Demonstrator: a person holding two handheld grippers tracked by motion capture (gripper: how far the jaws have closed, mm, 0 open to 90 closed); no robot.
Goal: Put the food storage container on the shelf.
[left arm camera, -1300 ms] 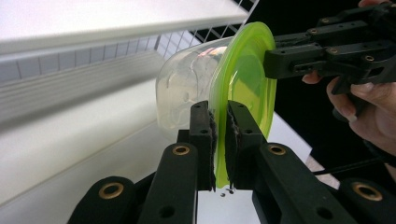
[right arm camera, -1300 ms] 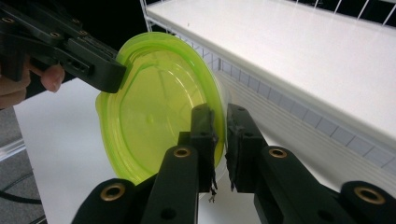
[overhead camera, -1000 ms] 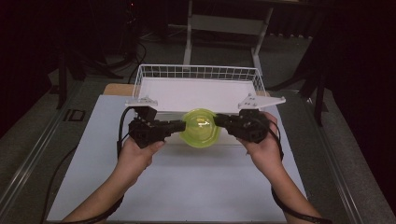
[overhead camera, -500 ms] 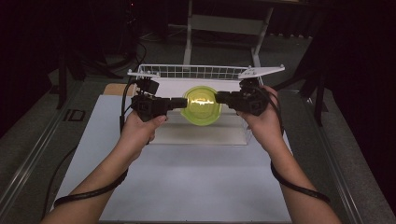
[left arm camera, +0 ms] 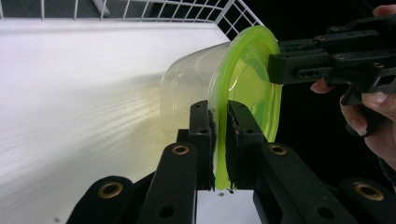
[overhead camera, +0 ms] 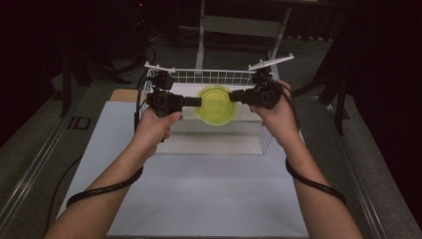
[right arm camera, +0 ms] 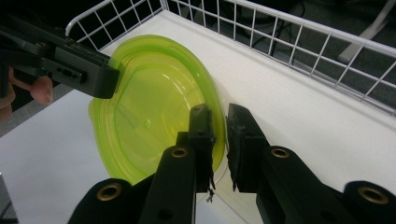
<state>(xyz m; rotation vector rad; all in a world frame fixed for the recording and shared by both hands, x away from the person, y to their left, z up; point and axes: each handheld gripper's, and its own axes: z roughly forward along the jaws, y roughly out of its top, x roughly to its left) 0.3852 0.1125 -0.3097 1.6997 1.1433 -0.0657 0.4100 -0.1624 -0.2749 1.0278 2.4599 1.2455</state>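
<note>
Two grippers, mine: left gripper [overhead camera: 194, 101] and right gripper [overhead camera: 235, 96] each clamped on opposite rim edges of the clear round plastic container with lime-green lid [overhead camera: 215, 104], held above the white wire basket [overhead camera: 209, 76]. Carry step; next, lower evenly inside.

Container [overhead camera: 215, 104] farther over basket [overhead camera: 209, 77].
</note>
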